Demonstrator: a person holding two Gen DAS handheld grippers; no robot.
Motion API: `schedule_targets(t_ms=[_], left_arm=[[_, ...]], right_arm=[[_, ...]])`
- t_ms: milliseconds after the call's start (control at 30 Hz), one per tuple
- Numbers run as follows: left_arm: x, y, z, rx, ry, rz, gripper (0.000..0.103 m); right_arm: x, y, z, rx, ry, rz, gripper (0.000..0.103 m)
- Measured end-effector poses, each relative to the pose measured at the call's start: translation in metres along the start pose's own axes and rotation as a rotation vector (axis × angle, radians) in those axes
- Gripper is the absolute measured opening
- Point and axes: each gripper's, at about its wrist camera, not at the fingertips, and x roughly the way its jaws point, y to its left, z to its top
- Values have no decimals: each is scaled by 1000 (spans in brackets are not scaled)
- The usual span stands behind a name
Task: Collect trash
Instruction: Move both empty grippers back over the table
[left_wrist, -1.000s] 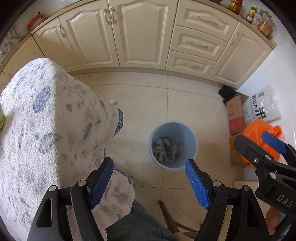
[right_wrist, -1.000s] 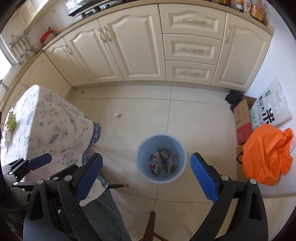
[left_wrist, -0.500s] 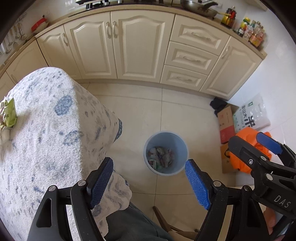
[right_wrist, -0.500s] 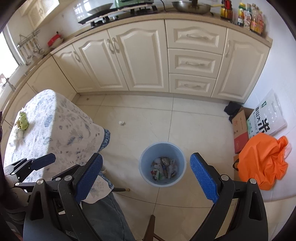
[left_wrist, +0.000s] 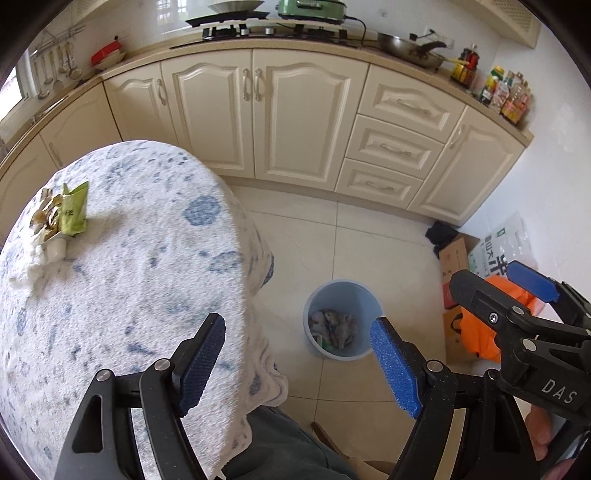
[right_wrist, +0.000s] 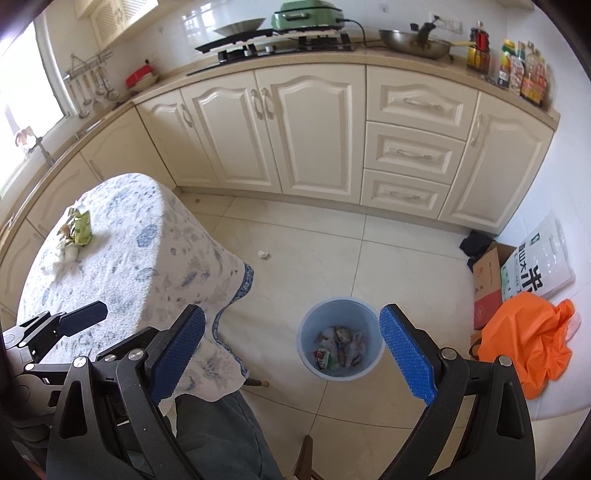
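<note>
A pale blue bin (left_wrist: 341, 319) (right_wrist: 341, 345) stands on the tiled floor, with wrappers in its bottom. On the table (left_wrist: 122, 280) (right_wrist: 122, 243) with a blue-flowered cloth lies a pile of trash: a green packet (left_wrist: 74, 212) (right_wrist: 82, 227) and white crumpled paper (left_wrist: 33, 254). A small white scrap (right_wrist: 262, 254) lies on the floor beyond the table. My left gripper (left_wrist: 297, 363) hangs open and empty over the table's edge and the bin. Open and empty too, my right gripper (right_wrist: 291, 354) sits high above the bin, and its fingers (left_wrist: 532, 282) show at the right of the left wrist view.
Cream cabinets (right_wrist: 314, 129) run along the far wall under a counter with a hob and bottles. An orange bag (right_wrist: 528, 350), a cardboard box (right_wrist: 487, 280) and a rice sack (right_wrist: 535, 269) lie at the right wall. A person's trouser leg (right_wrist: 218, 439) is below me.
Both grippers have risen and tilted up, so the bin looks smaller and the counter has come into view. The trash pile on the table has appeared. Both stayed open.
</note>
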Motion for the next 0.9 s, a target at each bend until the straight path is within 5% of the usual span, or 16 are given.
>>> schedule_targets(t_ms=[433,900], left_arm=[[-47,71,-25,-152,-45,61,83],[-70,190,-47,-414,-51,138,85]], right_arm=[[11,53,7,-117,22,41,97],[46,165,16,-308,98,153,97]])
